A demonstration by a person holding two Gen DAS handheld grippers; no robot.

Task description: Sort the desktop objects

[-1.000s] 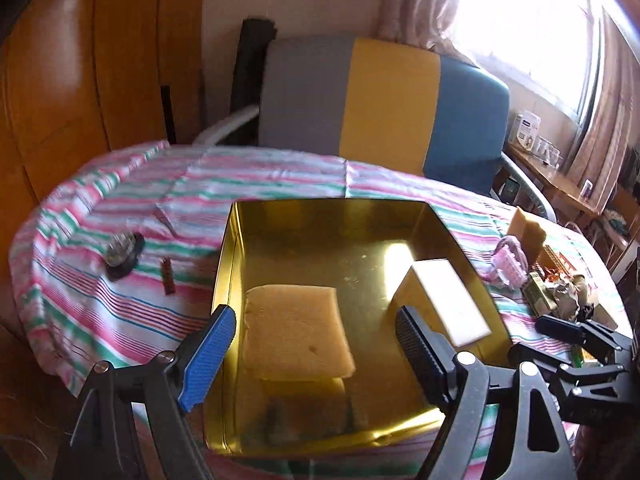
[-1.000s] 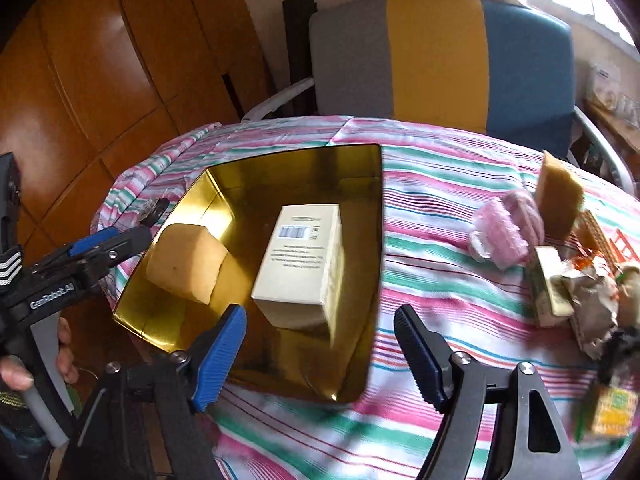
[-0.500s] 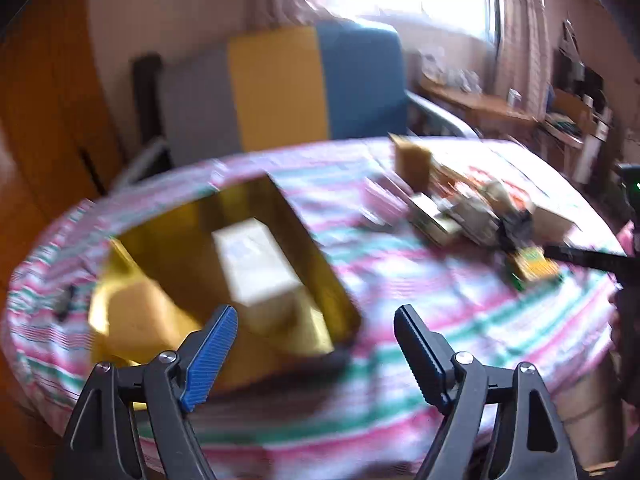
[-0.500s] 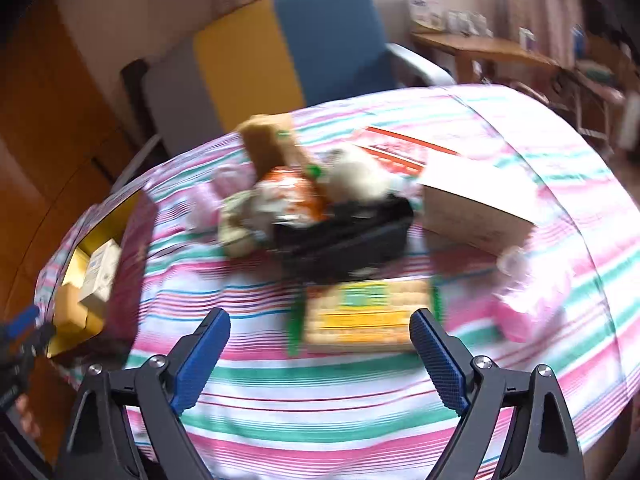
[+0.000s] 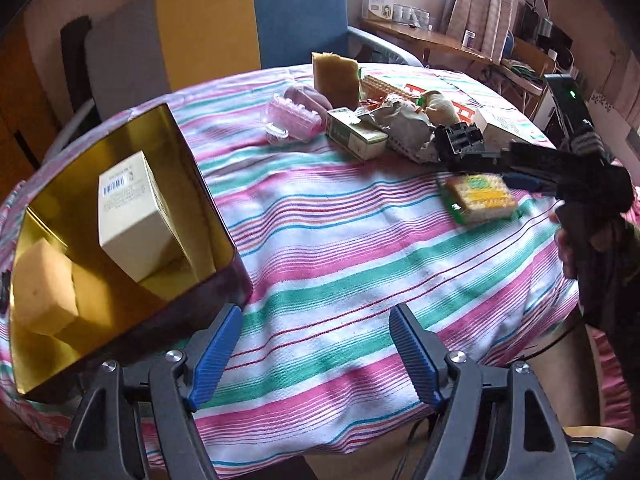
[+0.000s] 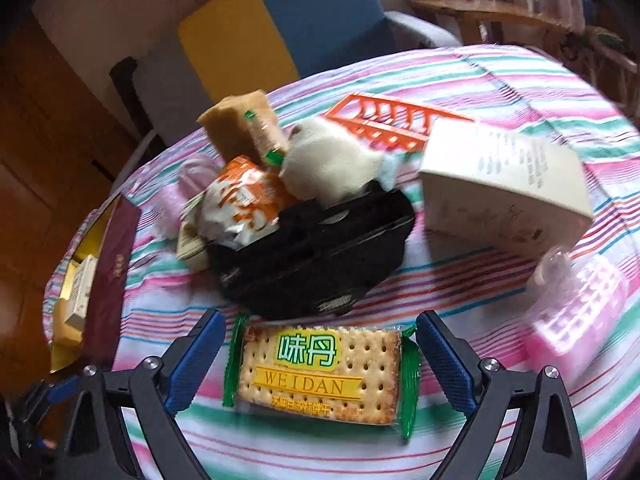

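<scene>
Fingers (image 6: 196,364) on my right gripper (image 6: 320,364) are spread wide on either side of the cracker packet (image 6: 320,376), which lies flat on the striped tabletop (image 5: 340,248), not yet pinched. My left gripper (image 5: 316,352) is also spread wide and holds nothing, hovering beside the gold tin (image 5: 192,172). That tin already holds a white box (image 5: 132,216) and a yellow sponge (image 5: 40,284), so I judge the sorting barely begun. Left on the cloth: another sponge (image 5: 336,78), pink curlers (image 5: 296,118), a green box (image 5: 356,136), crumpled wrappers (image 5: 404,124), a black holder (image 6: 316,256), a plush toy (image 6: 332,160), an orange rack (image 6: 384,120), a large white carton (image 6: 500,184).
</scene>
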